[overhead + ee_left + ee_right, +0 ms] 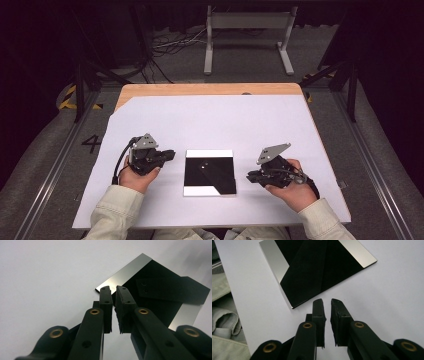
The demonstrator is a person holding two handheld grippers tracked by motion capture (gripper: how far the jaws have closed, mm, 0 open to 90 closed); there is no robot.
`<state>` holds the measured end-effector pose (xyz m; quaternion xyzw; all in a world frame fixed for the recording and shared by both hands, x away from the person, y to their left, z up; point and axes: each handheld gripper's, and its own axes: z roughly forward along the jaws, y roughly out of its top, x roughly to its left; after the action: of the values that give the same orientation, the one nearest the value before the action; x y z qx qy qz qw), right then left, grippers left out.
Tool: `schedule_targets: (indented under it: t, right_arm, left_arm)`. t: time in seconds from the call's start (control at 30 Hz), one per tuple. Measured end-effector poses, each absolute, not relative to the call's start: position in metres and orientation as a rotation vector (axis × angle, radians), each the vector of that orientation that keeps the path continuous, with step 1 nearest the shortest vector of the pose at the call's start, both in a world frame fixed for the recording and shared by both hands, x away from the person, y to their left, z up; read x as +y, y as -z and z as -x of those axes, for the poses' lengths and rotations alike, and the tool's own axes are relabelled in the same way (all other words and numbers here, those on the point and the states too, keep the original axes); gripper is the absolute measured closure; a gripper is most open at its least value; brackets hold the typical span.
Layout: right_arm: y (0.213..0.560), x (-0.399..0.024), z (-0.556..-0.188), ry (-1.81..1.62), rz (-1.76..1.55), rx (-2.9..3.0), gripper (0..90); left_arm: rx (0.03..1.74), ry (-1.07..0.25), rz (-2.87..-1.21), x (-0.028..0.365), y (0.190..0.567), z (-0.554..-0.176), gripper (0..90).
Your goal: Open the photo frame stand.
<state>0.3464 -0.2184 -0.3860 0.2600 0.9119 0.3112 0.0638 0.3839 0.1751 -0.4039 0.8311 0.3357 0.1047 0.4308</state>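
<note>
1. The square mirror plate (210, 172) lies flat on the white sheet (210, 120), near the front edge, between my two grippers and touching neither.
2. Its face reflects mostly dark, with a bright strip along the far edge and another along the near edge.
3. My left gripper (170, 154) sits just left of the plate, tips aimed at its left edge; in the left gripper view the pads (106, 298) stand a narrow slit apart, nothing between them.
4. My right gripper (252, 176) rests just right of the plate – its jaws likewise slightly parted and empty, tips short of the plate's corner (293, 307).
5. The sheet covers a wooden table (210, 89).
</note>
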Motion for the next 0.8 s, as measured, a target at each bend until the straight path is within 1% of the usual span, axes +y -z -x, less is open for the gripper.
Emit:
schedule_targets:
  t: [0.23,0.8]
  right_arm:
    - [0.387,-0.218,-0.347,-0.956,-0.855,2.769,73.8]
    - [0.403,-0.2,-0.344,-0.836,-0.841,2.868,73.2]
  left_arm:
    - [0.852,-0.263,-2.042,0.181,0.404,-0.385,78.0]
    - [0.872,-0.261,-2.023,0.186,0.404,-0.386,77.1]
